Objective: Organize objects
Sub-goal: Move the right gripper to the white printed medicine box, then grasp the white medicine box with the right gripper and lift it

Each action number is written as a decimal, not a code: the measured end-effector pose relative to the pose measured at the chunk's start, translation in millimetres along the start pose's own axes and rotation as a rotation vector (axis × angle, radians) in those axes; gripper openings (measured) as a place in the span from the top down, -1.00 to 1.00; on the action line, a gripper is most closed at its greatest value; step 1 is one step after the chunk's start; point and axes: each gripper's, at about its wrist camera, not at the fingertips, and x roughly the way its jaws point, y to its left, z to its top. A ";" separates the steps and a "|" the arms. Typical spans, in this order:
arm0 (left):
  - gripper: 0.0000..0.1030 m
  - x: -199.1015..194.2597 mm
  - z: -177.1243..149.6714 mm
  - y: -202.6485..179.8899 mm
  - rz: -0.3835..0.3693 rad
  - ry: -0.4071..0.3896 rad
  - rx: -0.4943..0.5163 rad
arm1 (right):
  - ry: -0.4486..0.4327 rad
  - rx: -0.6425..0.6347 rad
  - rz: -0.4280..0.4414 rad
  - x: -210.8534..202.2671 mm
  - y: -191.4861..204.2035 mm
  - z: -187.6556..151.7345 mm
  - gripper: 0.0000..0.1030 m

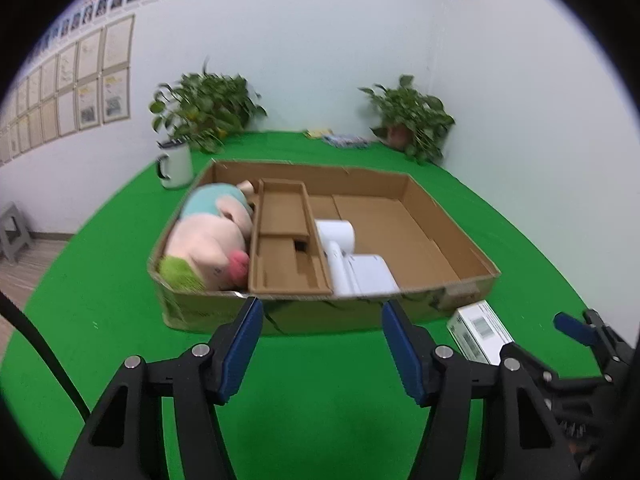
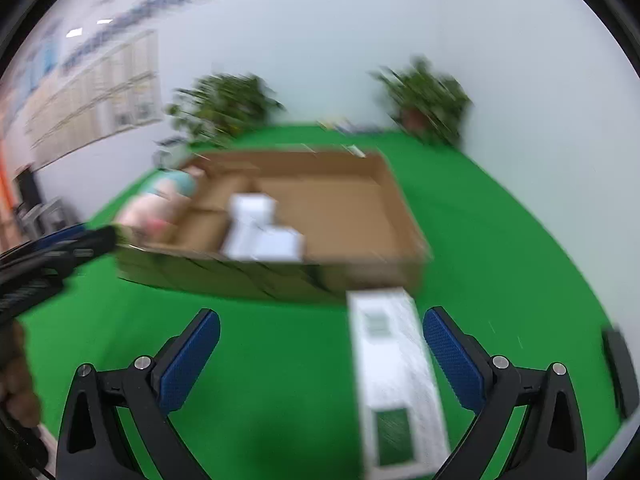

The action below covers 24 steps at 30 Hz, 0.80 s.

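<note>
My left gripper (image 1: 322, 316) hangs over the green counter (image 1: 320, 380) just short of the cardboard tray (image 1: 448, 216), its blue fingers (image 1: 242, 344) parted with nothing but cloth between them; my right gripper (image 2: 322, 330) has its fingers (image 2: 188, 352) spread wide, a white box (image 2: 396, 376) lying flat on the counter between them, nearer the right one, and the blur keeps me from telling whether that pad touches it; from the left camera the same box shows a barcode label on its end, the print too small to read. Inside the tray, a pink stuffed toy (image 1: 208, 240) with a teal patch and a green end fills the left compartment; a cardboard insert (image 1: 284, 240) sits beside it; white boxes (image 1: 356, 260) rest against the insert near the front wall; the right side is bare cardboard. Behind the tray stand a white mug (image 1: 175, 165) and two potted plants (image 1: 206, 108); framed papers (image 1: 100, 80) line the wall, their writing illegible.
</note>
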 end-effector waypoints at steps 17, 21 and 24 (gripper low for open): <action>-0.19 30.7 -38.8 24.4 -0.128 0.194 -0.107 | 0.282 0.014 0.143 42.6 -0.3 -68.2 -0.19; -0.19 37.7 -44.5 34.0 -0.183 0.255 -0.125 | 0.206 -0.088 0.313 18.1 43.8 -63.3 -1.00; -0.19 50.4 -52.9 41.9 -0.334 0.332 -0.227 | 0.187 -0.117 0.372 12.2 52.8 -64.5 -0.99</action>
